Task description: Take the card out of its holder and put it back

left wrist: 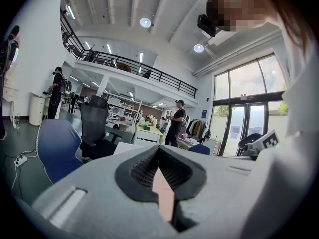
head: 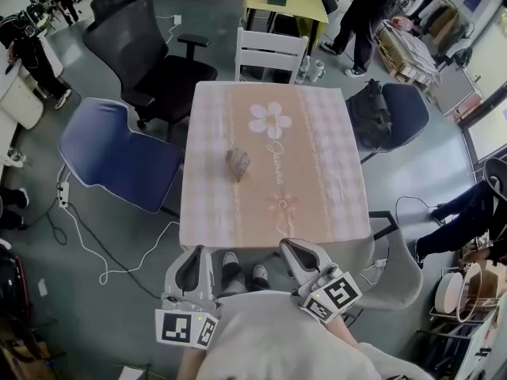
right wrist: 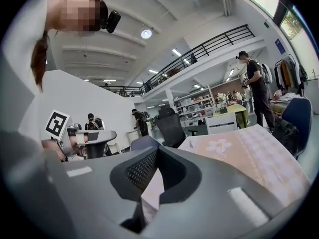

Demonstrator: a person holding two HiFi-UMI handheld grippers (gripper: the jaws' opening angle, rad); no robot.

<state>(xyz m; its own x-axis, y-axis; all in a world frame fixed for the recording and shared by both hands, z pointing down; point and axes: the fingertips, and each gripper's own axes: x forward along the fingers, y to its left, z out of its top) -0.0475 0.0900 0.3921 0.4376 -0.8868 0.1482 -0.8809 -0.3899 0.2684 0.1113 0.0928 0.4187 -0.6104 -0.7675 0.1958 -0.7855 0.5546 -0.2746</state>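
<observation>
Left gripper [head: 200, 252] and right gripper [head: 291, 245], fingers clenched empty, card holder [head: 237, 164] well apart on table [head: 321, 157]

Grey floor [head: 119, 244], pink checked worktop [head: 317, 133], black office chair [head: 135, 38] and blue chair [head: 111, 149] left of it, white chair [head: 269, 54] at far end, yellow-green table [head: 297, 2] beyond, railed mezzanine [left wrist: 129, 66], tall windows [left wrist: 244, 108], round ceiling lights [left wrist: 145, 22]

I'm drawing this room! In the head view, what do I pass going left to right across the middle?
You pass the blue chair → card holder → white flower print → dark bag.
</observation>
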